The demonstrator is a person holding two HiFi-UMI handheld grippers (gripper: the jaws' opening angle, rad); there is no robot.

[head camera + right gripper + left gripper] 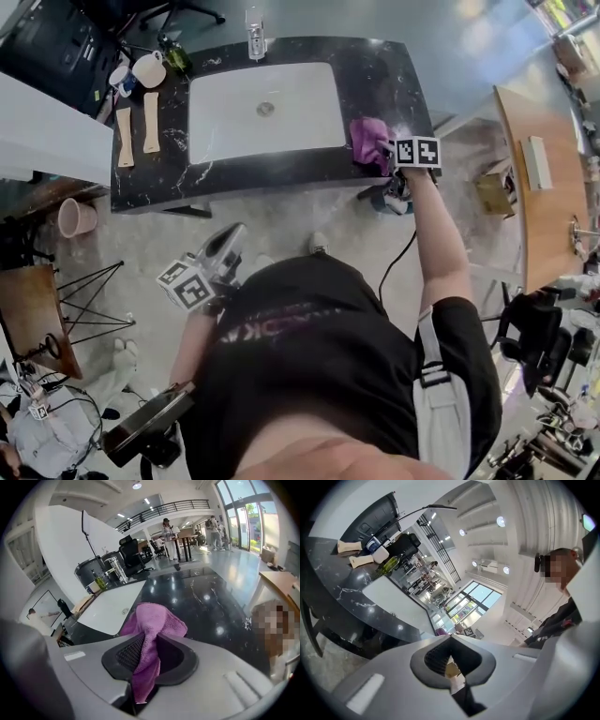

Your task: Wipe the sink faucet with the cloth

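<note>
Seen from above, a person's right gripper is clamped on a purple cloth, bunched over the dark marbled surface just right of the white sink. The faucet stands upright at the sink's far edge, well apart from the cloth. The left gripper, jaws together and empty, hangs above the floor on the sink's near side, off the surface.

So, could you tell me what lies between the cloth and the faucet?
From cloth to faucet: white basin and bare dark countertop, in the head view.
</note>
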